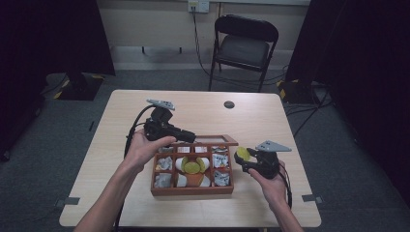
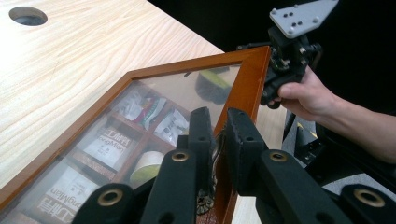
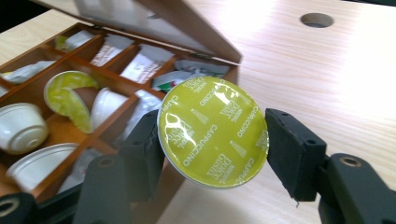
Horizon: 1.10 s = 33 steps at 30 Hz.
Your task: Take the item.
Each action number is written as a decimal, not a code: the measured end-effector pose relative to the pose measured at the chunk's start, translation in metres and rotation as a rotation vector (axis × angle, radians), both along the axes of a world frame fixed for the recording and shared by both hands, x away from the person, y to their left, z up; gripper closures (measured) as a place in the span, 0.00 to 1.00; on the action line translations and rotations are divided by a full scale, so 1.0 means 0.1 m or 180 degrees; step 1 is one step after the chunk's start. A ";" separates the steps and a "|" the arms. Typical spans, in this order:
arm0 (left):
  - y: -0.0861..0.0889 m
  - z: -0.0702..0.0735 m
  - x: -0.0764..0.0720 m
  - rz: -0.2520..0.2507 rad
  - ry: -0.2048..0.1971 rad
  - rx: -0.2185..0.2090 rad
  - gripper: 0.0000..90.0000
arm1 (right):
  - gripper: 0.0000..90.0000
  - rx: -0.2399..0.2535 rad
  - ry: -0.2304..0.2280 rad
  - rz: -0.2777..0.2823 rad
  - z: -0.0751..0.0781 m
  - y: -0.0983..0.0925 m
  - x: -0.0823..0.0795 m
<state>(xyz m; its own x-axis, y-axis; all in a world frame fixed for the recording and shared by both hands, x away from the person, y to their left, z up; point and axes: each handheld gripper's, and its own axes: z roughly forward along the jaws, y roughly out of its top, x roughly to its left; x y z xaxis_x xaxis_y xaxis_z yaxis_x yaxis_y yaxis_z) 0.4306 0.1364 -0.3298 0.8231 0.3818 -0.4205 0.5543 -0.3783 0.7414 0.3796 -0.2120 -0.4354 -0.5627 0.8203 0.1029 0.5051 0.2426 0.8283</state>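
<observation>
A wooden compartment box [image 1: 191, 191] sits at the table's middle, holding white capsules [image 3: 21, 126], a yellow-green capsule [image 1: 192, 167] and paper sachets [image 1: 221, 177]. Its glass-paned lid [image 1: 212, 140] is raised partway. My left gripper [image 1: 186, 137] is shut on the lid's wooden frame [image 2: 247, 79]; in the left gripper view the jaws [image 2: 219, 119] clamp that frame's edge. To the right of the box, my right gripper [image 1: 241, 157] is shut on a coffee capsule [image 3: 212, 133] with green "Cappuccino" foil, held just above the table beside the box's right wall.
The light wooden table [image 1: 145, 208] has a round cable hole [image 1: 229, 104] behind the box. A black folding chair [image 1: 244, 43] stands beyond the far edge. Bare tabletop lies to the left, right and behind the box.
</observation>
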 end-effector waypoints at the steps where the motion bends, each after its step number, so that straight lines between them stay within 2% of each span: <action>1: 0.00 0.00 0.00 0.0000 0.0000 0.0000 0.90 | 0.45 0.0000 0.0000 0.0000 0.00 0.00 0.00; 4: 0.00 0.00 -0.01 -0.0009 0.0002 0.0015 0.90 | 0.45 0.0011 -0.0038 -0.0097 -0.01 -0.05 0.08; 8: -0.01 0.00 -0.01 -0.0013 0.0011 0.0015 0.90 | 0.45 -0.0041 -0.0057 -0.0124 -0.03 -0.04 0.19; 15: -0.01 -0.01 -0.01 -0.0022 0.0010 0.0012 0.90 | 0.45 -0.0244 0.0094 -0.0093 -0.14 -0.04 0.41; 19: -0.01 -0.01 -0.01 -0.0021 0.0006 0.0015 0.90 | 0.45 -0.0287 0.0154 -0.0114 -0.22 -0.06 0.50; 20: -0.01 -0.01 -0.01 -0.0019 0.0009 0.0012 0.90 | 0.45 -0.0303 0.0208 -0.0120 -0.27 -0.07 0.53; 23: -0.01 -0.01 -0.01 -0.0021 0.0004 0.0017 0.90 | 0.45 -0.0368 0.0281 -0.0127 -0.35 -0.07 0.56; 33: -0.01 -0.01 -0.02 -0.0019 -0.0001 0.0022 0.90 | 0.45 -0.0541 0.0346 -0.0153 -0.45 -0.07 0.61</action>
<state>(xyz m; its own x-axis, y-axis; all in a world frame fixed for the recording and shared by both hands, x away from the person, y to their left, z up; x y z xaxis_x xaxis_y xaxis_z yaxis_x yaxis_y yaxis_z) 0.4290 0.1353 -0.3305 0.8254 0.3799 -0.4177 0.5519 -0.3866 0.7389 0.4407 -0.2193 -0.4802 -0.5157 0.8566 0.0188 0.6036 0.3477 0.7175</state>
